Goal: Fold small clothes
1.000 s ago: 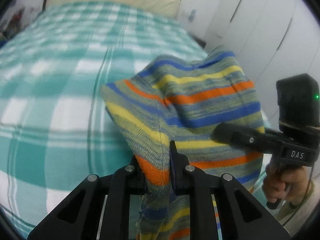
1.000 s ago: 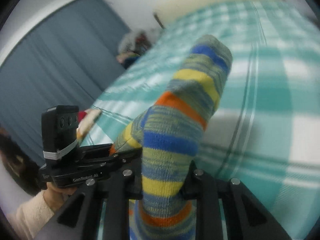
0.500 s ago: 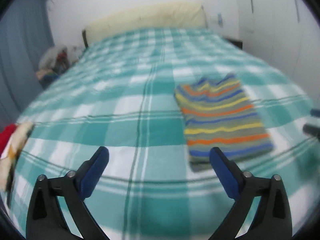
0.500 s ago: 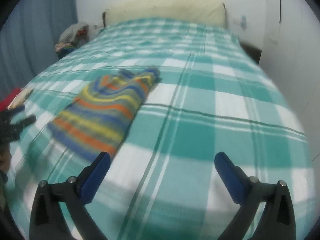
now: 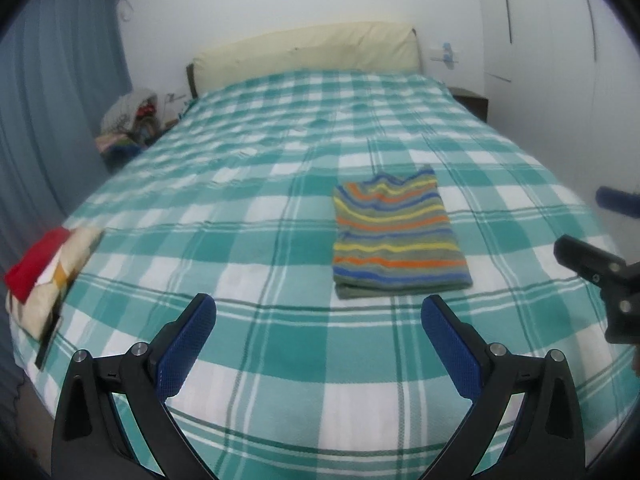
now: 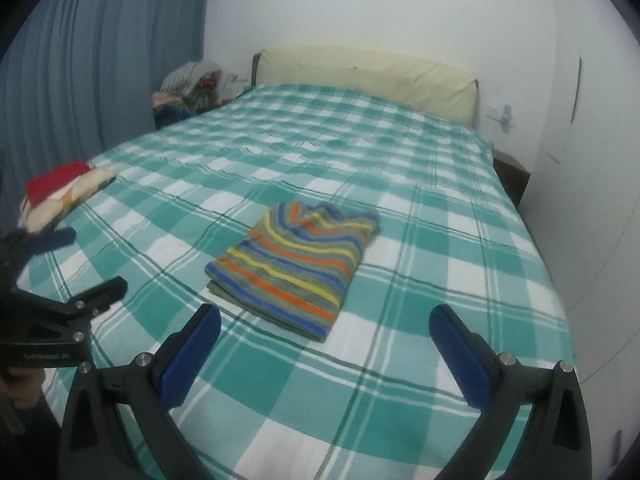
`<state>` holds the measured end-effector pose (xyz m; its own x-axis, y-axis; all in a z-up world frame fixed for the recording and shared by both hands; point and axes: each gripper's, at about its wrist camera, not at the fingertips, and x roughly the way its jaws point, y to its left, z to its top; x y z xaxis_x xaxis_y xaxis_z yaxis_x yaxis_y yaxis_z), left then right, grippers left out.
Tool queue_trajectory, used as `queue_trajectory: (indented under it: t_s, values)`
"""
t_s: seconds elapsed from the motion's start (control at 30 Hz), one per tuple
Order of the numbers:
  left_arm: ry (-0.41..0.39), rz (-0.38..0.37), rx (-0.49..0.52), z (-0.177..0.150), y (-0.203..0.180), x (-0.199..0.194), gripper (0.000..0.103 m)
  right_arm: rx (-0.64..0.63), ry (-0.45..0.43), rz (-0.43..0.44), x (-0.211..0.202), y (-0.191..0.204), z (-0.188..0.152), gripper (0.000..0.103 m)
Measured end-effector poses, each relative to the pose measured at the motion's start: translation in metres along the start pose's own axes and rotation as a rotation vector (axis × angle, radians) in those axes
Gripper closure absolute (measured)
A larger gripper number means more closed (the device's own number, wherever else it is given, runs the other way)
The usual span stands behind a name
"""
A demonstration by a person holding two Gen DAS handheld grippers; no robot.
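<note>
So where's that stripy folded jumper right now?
The striped jumper lies folded flat on the checked bedspread, near the foot of the bed, ahead of both open grippers and touching neither. A red and cream pile sits far off at the left edge.

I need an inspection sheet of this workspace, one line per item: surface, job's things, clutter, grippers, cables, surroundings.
Surface: bed with teal checked cover, lying flat.
Job's things: striped knit garment, folded into a rectangle on the cover, touched by neither gripper.
Clutter: red and cream folded pile at the bed's left edge.
Grippers: left gripper and right gripper, jaws wide apart, holding nothing.
Cables: nothing seen.
Surroundings: cream headboard, blue curtain, white wardrobe doors, heap of things beside the bed.
</note>
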<state>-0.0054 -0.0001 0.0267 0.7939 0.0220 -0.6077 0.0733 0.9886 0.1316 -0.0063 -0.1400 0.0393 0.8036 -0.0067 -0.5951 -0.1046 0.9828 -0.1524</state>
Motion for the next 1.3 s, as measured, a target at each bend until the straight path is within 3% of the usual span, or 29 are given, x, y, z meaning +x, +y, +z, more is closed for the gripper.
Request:
queue_trajectory:
  t_s: [0.13, 0.27, 0.5, 0.63, 0.8, 1.3]
  values:
    - [0.048, 0.005, 0.004, -0.007, -0.002, 0.012, 0.0, -0.014, 0.05, -0.014, 0.009, 0.006, -0.007, 0.0]
    - [0.118, -0.031, -0.002, -0.02, -0.003, 0.029, 0.0, 0.061, 0.063, 0.05, 0.016, 0.005, -0.034, 0.0]
    - [0.114, -0.016, 0.044, -0.033, -0.007, 0.04, 0.0, 0.108, 0.155, 0.032, 0.044, -0.009, -0.067, 0.0]
    - [0.162, -0.029, 0.028, -0.037, -0.007, 0.05, 0.0, 0.099, 0.186, 0.035, 0.05, -0.007, -0.069, 0.0]
    - [0.166, -0.031, 0.022, -0.039, -0.009, 0.046, 0.0, 0.072, 0.179, 0.063, 0.042, 0.005, -0.064, 0.0]
    - [0.147, 0.022, 0.025, -0.039, -0.008, 0.042, 0.0, 0.048, 0.151, 0.029, 0.038, 0.013, -0.062, 0.0]
